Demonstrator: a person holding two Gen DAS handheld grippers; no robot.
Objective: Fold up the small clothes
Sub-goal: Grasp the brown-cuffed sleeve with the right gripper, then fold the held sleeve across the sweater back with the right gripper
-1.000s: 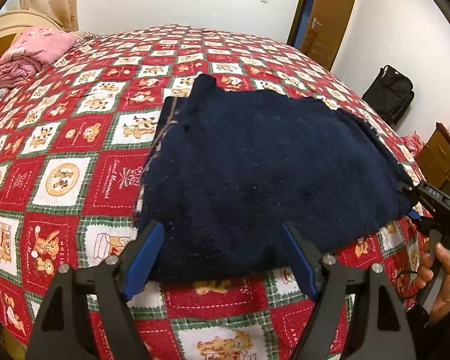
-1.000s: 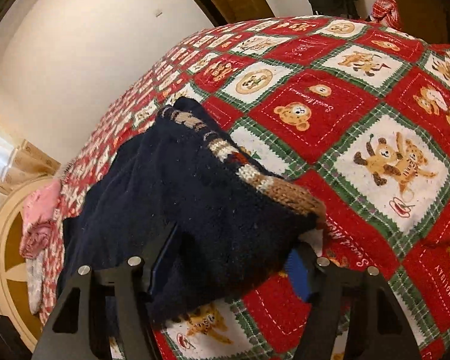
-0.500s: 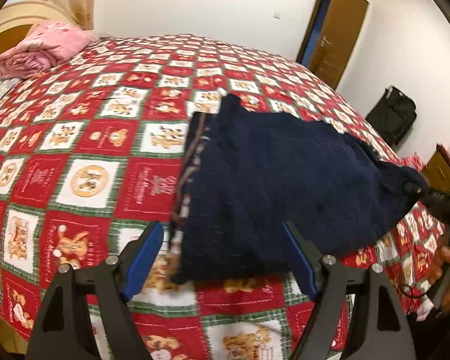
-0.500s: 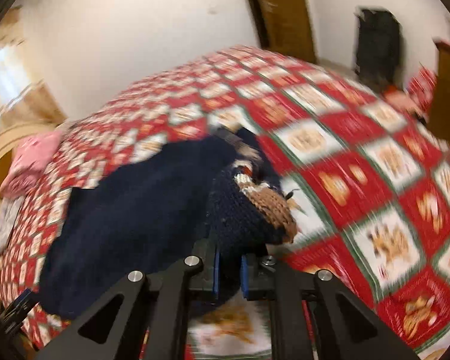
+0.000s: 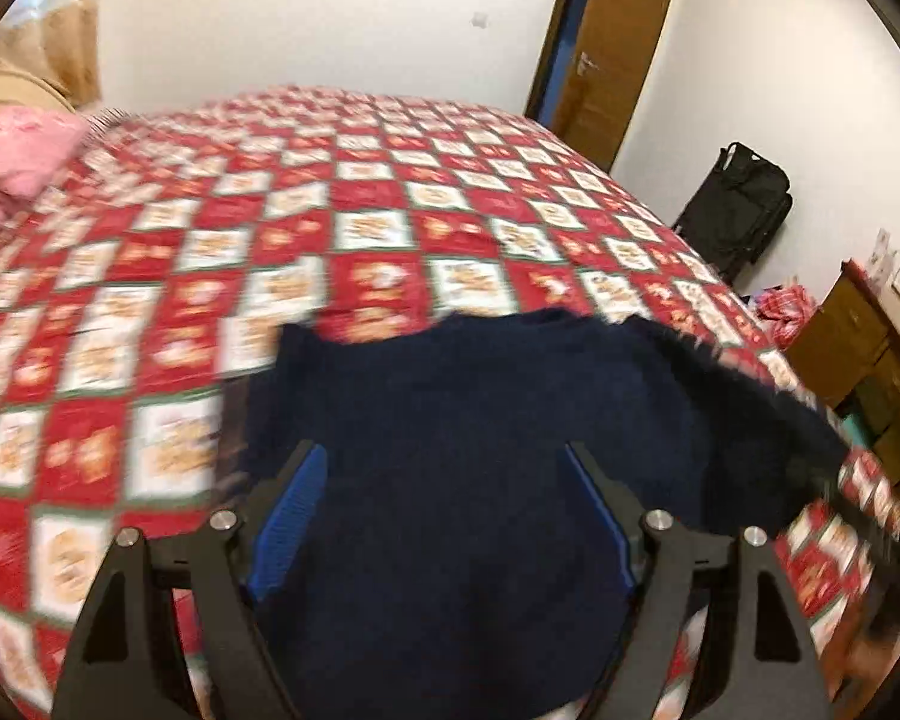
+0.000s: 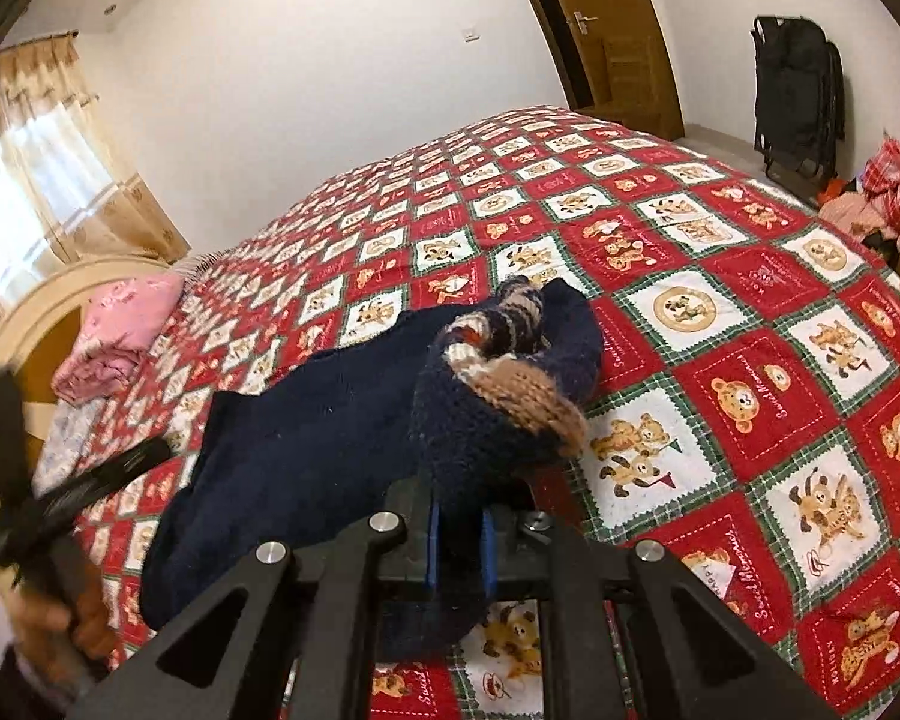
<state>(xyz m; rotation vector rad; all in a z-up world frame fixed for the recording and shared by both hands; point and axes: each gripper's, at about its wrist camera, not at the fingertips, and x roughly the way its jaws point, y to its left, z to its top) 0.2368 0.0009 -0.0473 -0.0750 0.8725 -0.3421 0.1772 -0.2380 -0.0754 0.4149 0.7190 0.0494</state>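
Observation:
A navy knitted sweater (image 5: pixel 480 420) lies on the red checked bedspread (image 5: pixel 360 228). My left gripper (image 5: pixel 444 516) hovers open over its near part, with nothing between the blue pads (image 5: pixel 288 516); this view is blurred. In the right wrist view the sweater (image 6: pixel 282 438) is bunched up at its near right edge. My right gripper (image 6: pixel 459 540) is shut on that edge and holds it lifted. The brown, white and red striped band (image 6: pixel 510 384) curls over just above the jaws. The rest of the sweater trails left across the bedspread (image 6: pixel 750 360).
Folded pink clothes (image 6: pixel 126 324) lie by the cream headboard (image 6: pixel 30 324). A black bag (image 5: pixel 738 204) stands on the floor past the bed. A wooden dresser (image 5: pixel 858 348) is at the right. A person's hand (image 6: pixel 78 618) shows at the lower left.
The right gripper has shut on the sweater's striped edge and raised it off the bed. The left gripper, still open, has swung from the sweater's left side to above its middle.

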